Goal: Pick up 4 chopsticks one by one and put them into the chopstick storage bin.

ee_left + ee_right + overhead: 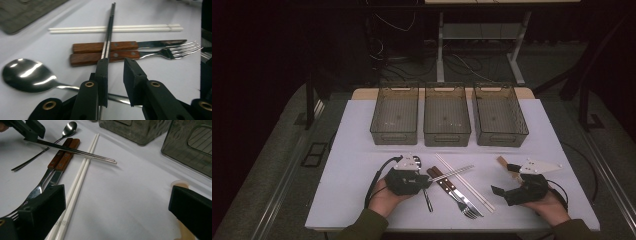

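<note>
Two steel chopsticks [108,32] rest against one jaw of the left tool [115,75], jaws spread; right tool [117,205] spread wide.

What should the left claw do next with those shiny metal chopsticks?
Probably squeeze shut before lifting. The left claw is partly open: the metal chopsticks lie against one jaw, with a gap to the other. Their far ends stick out over the knife and fork, so they could slip.
</note>
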The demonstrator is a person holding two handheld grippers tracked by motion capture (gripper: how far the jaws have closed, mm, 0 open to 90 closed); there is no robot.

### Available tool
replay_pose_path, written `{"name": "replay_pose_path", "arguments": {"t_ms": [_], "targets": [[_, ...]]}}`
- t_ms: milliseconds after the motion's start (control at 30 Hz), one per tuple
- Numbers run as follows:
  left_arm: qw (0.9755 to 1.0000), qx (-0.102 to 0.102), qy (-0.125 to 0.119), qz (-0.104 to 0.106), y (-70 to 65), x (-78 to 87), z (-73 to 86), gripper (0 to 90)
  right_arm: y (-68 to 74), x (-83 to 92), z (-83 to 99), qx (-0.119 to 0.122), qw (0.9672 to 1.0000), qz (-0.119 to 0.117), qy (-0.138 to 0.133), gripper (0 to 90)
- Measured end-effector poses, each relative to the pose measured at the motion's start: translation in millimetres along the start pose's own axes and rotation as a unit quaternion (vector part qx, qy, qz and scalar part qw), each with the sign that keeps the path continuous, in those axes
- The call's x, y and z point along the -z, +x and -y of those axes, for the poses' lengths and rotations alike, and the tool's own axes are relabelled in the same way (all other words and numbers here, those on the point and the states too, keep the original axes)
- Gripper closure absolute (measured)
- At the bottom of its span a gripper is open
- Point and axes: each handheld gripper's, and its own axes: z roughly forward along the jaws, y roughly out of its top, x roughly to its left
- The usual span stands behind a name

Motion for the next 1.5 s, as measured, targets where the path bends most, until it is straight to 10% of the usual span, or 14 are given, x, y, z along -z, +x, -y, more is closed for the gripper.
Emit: {"name": "replay_pose_path", "arguments": {"t_ms": [1500], "targets": [[0.9996, -0.017, 0.024, 0.005, 13.7, -16.8, 0.1, 78.7, -0.9, -1.3, 0.3, 0.000, 1.0000, -0.001, 0.002, 1.1]]}}
